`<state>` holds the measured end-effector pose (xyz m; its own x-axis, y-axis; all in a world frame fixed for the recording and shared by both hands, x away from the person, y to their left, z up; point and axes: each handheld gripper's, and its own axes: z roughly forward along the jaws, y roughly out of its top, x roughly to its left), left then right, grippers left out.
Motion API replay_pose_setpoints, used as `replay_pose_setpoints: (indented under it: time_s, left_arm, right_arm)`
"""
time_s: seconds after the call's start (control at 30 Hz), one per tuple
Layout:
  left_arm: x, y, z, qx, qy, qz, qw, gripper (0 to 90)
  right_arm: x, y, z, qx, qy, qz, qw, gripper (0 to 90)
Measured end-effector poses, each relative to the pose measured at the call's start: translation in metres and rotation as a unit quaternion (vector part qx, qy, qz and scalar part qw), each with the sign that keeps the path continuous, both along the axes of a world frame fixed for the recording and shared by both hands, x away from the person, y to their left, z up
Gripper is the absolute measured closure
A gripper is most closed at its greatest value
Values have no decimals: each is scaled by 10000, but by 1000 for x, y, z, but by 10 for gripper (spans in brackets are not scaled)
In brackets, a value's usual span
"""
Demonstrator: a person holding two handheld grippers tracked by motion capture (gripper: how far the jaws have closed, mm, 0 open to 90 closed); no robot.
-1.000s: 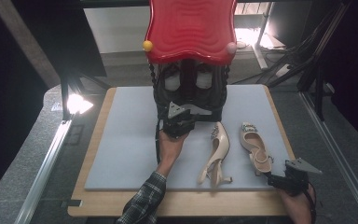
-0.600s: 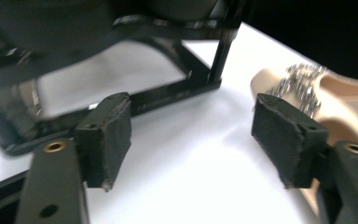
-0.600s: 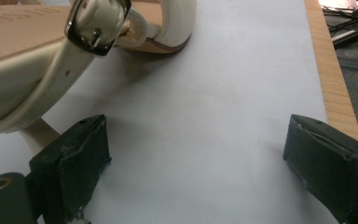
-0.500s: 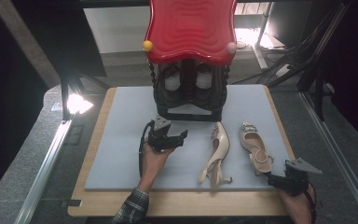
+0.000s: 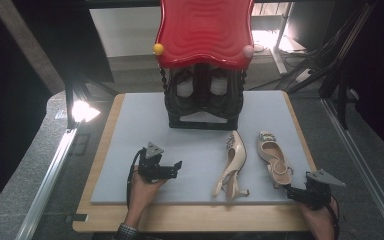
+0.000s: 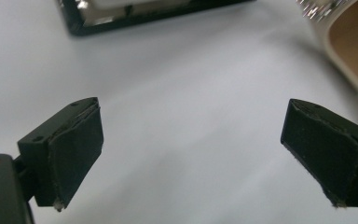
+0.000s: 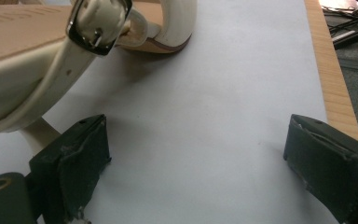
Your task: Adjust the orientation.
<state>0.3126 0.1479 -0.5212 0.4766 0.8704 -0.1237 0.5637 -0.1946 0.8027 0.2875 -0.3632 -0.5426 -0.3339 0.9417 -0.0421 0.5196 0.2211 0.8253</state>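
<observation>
While both hands rest near the front edge of the grey mat [image 5: 130, 145], the thing that matters most is how each gripper sits relative to the red-topped shoe rack [image 5: 203, 95] at the back. Two cream slingback shoes lie in front of that rack, toes toward it and heels toward the person, so their long axes run roughly front to back. The left shoe [image 5: 232, 162] lies on its side just below the rack's right corner; the right shoe [image 5: 274, 159] sits upright a little farther right. The left gripper [image 5: 176, 167] is well forward and left of the rack, pointing across the mat toward the left shoe, whose toe edges into the upper right of the left gripper view [image 6: 349, 42]. Its jaws have just been opening and now stand wide apart with nothing but bare mat between them. The right gripper [image 5: 294, 192] sits at the heel end of the right shoe, so it is the nearer of the two to a shoe; in the right gripper view the buckled strap [image 7: 98, 21] hangs just above its left pad. Those jaws are spread wide too, and I cannot tell whether that pad brushes the heel.
</observation>
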Motion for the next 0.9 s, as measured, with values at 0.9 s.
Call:
replay_pose_setpoints:
  time_s: [0.9]
  left_arm:
    - [-53,38,-47,338,-128,455,9983,46]
  right_arm:
    - [-18,-12,11,141,71,-73,9998,292]
